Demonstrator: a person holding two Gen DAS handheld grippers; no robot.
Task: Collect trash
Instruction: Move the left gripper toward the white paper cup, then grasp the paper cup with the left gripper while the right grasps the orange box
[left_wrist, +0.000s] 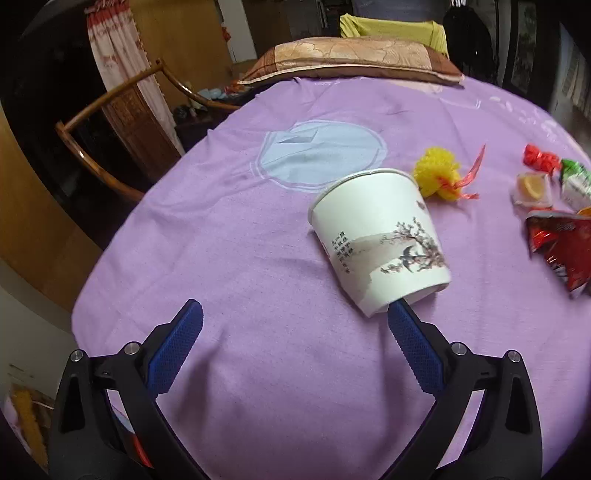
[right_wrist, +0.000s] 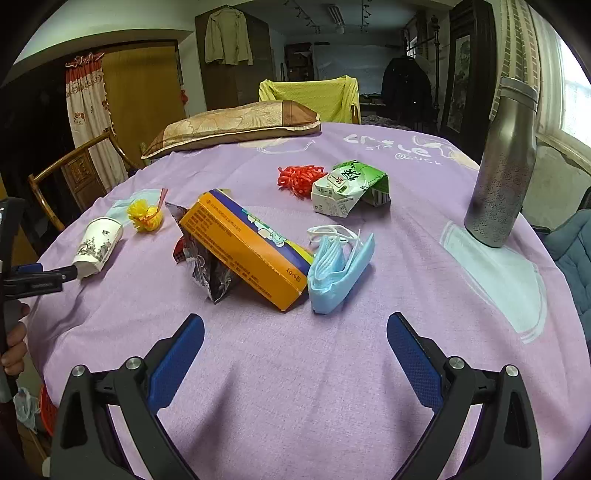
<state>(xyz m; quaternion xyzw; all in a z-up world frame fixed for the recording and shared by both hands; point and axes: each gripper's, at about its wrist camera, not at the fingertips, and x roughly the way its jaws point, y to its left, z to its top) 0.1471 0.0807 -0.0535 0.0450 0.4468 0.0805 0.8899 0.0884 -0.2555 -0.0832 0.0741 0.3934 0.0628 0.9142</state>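
1. Purple cloth (right_wrist: 295, 369) covers the whole table; its near rim curves down just below both grippers, and its left rim falls away toward a wooden chair (left_wrist: 110, 122).
2. A wide bare stretch of cloth lies in front of the right gripper (right_wrist: 295, 332) and to the left of the left gripper (left_wrist: 295, 317).
3. The left gripper is spread wide and holds nothing; its right finger touches the base of the paper cup (left_wrist: 380, 247), which leans tilted, rim away from the camera.
4. The right gripper is likewise spread wide and empty, well short of the litter.
5. The cup is white with a printed branch and birds; just behind it lies a yellow mesh ball (left_wrist: 437, 177) tied with red ribbon.
6. In the middle of the table an orange box (right_wrist: 247, 247) rests on a crumpled foil wrapper (right_wrist: 210, 269), with a folded blue face mask (right_wrist: 336, 269) touching its end.
7. Farther back sit a squashed green-and-white carton (right_wrist: 347, 192) and a red mesh clump (right_wrist: 301, 179).
8. A metal bottle (right_wrist: 506, 166) stands upright near the right rim.
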